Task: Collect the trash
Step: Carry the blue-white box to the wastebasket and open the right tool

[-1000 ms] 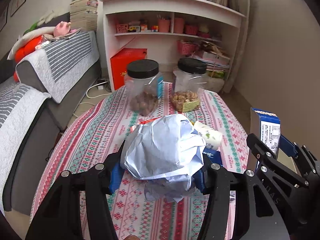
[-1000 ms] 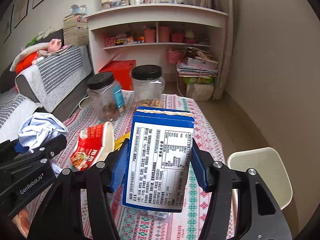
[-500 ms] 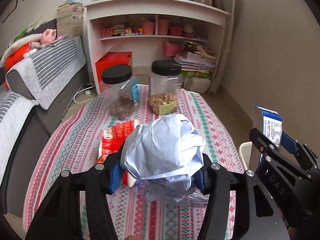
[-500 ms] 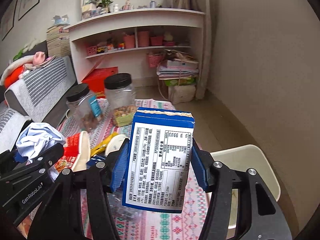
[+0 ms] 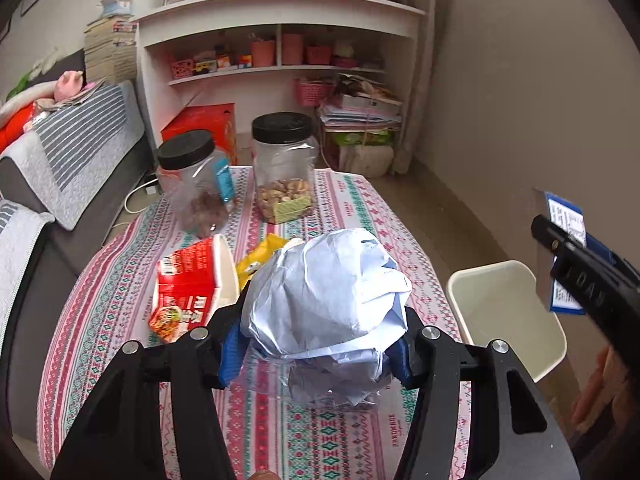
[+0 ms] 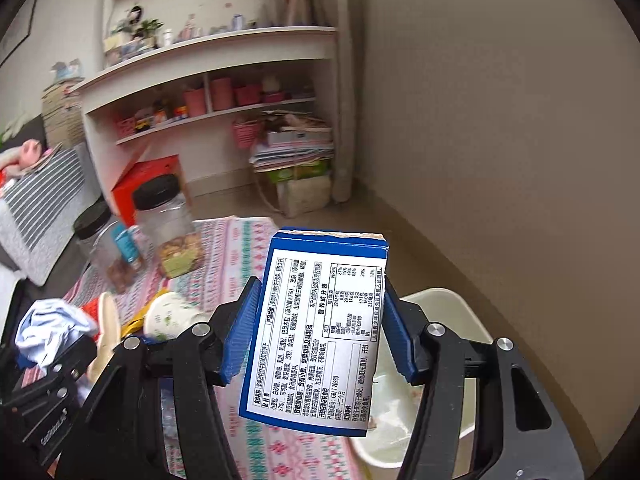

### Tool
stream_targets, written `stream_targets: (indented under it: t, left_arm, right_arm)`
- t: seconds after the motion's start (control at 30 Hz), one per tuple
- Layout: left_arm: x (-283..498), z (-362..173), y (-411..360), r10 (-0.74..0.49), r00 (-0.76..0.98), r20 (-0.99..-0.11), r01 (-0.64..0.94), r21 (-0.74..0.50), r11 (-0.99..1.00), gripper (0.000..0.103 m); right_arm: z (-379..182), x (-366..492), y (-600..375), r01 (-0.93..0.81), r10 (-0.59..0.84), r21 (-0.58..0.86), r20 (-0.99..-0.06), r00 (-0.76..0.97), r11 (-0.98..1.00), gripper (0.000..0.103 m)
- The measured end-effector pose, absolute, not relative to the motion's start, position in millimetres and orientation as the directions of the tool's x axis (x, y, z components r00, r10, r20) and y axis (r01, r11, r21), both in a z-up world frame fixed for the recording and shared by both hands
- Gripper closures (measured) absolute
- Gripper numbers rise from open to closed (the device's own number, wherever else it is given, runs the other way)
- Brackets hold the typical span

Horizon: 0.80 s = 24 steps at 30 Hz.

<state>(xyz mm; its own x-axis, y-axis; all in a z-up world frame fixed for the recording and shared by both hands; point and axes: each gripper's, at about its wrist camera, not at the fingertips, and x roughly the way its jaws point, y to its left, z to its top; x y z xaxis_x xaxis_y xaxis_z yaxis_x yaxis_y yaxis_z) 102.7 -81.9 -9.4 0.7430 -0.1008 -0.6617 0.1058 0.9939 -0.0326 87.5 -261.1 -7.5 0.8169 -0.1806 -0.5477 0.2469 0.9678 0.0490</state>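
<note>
Two grippers are seen, each clamped on one piece of trash. The left gripper (image 5: 316, 354) is closed around one crumpled ball of pale blue paper (image 5: 324, 300), its blue pads pressed into both sides of the wad, which is held above the patterned tablecloth (image 5: 120, 304). The right gripper (image 6: 316, 330) is pinched on one blue and white carton (image 6: 316, 336), printed label facing the camera, held upright between the pads.

One cream waste bin (image 5: 508, 316) stands on the floor just beside the table's right edge; in the right wrist view the carton is held in front of and above the bin's rim (image 6: 460, 308).

On the tablecloth, beyond the paper ball, are counted: two clear plastic jars with black lids (image 5: 284, 172), one lying red instant-noodle cup (image 5: 192, 288), one yellow wrapper (image 5: 260, 258) just beside the cup, and one white lidded cup (image 6: 172, 316) near it. One red box (image 5: 204, 126) stands on the floor behind the jars.
</note>
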Motion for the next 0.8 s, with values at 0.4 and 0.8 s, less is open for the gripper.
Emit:
stream_targets:
  t: [0.4, 0.8]
  left_arm:
    - [103.0, -19.4, -130.2, -0.151, 0.712, -0.686, 0.19, -0.019, 0.982, 0.047]
    - [102.5, -29.4, -212.0, -0.249, 0.666, -0.703, 0.313, -0.039, 0.949, 0.047]
  right_arm:
    - [-6.1, 78.8, -335.9, 0.413, -0.304, 0.058, -0.586, 0.751, 0.909, 0.048]
    - [-1.0, 58.0, -398.0, 0.534, -0.366, 0.122, -0.602, 0.71, 0.836, 0.018]
